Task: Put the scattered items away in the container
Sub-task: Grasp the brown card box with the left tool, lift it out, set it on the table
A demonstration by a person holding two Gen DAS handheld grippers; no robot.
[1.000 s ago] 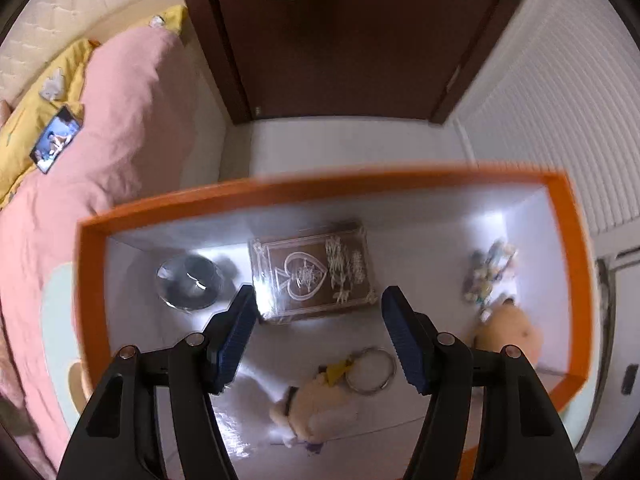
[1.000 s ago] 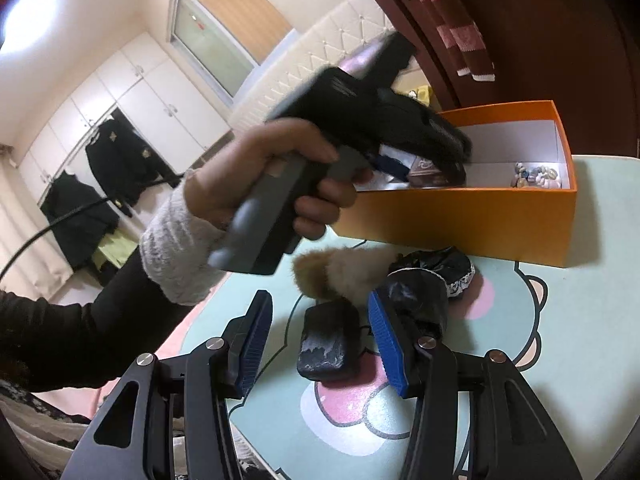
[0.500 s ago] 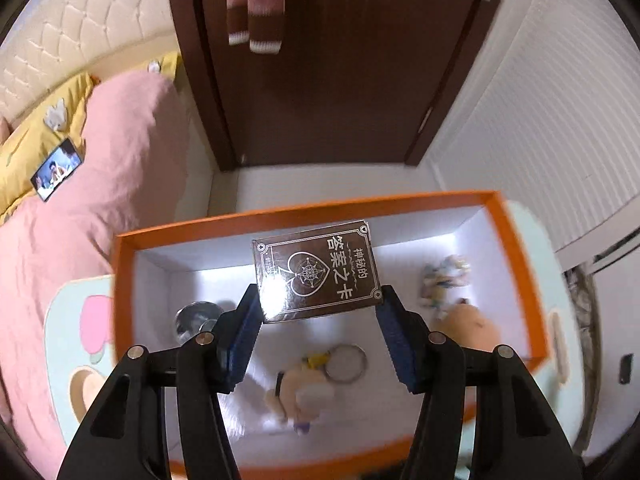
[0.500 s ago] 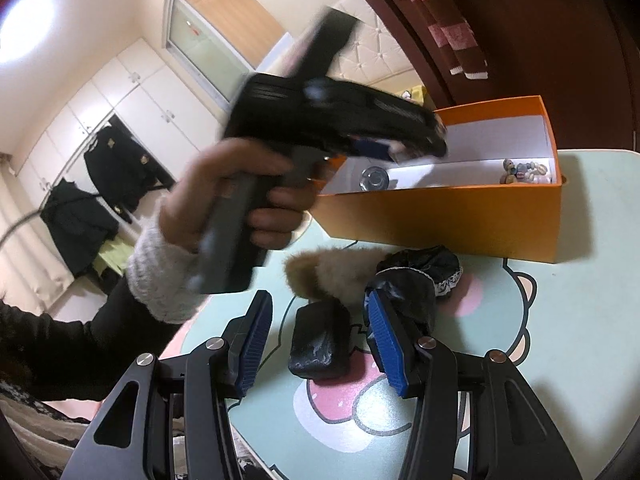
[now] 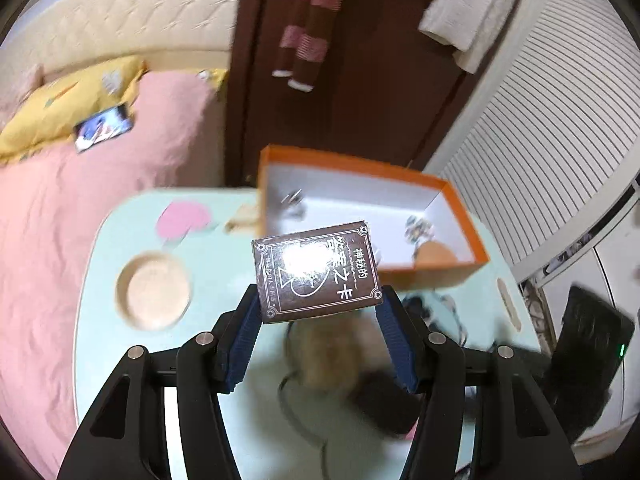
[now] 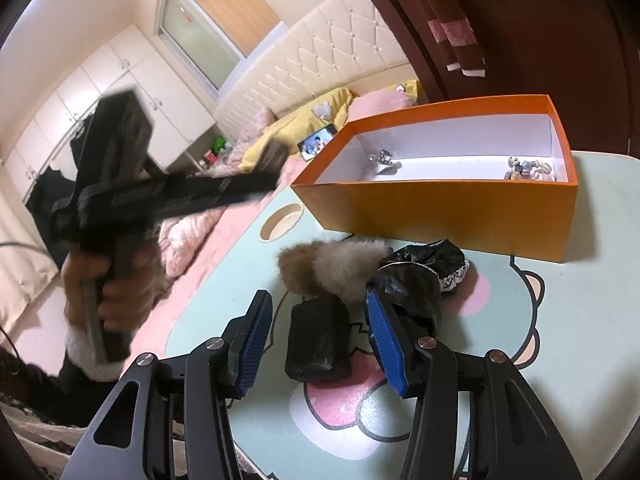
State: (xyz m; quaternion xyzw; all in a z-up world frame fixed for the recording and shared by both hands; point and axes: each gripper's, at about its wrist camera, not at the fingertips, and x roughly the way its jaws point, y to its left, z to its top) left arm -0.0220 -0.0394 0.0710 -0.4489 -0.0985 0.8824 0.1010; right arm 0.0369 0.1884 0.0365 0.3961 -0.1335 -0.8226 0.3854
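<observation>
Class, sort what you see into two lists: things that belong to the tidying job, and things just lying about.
Job: orange box; card box in the left hand-held gripper; fur ball; black pouch; black lace cloth.

Lying about: phone; yellow pillow; pink blanket.

Black tool point(image 6: 318, 340) frames carry ribbed blue pads point(image 6: 386, 344) and silver screws.

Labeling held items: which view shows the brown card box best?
Left wrist view. The brown card box sits centred and close, clamped between the left tool's blue pads, its printed face readable despite glare. The right wrist view shows no box face: the left tool there is a motion-blurred streak, and anything at its tip cannot be made out.
</observation>
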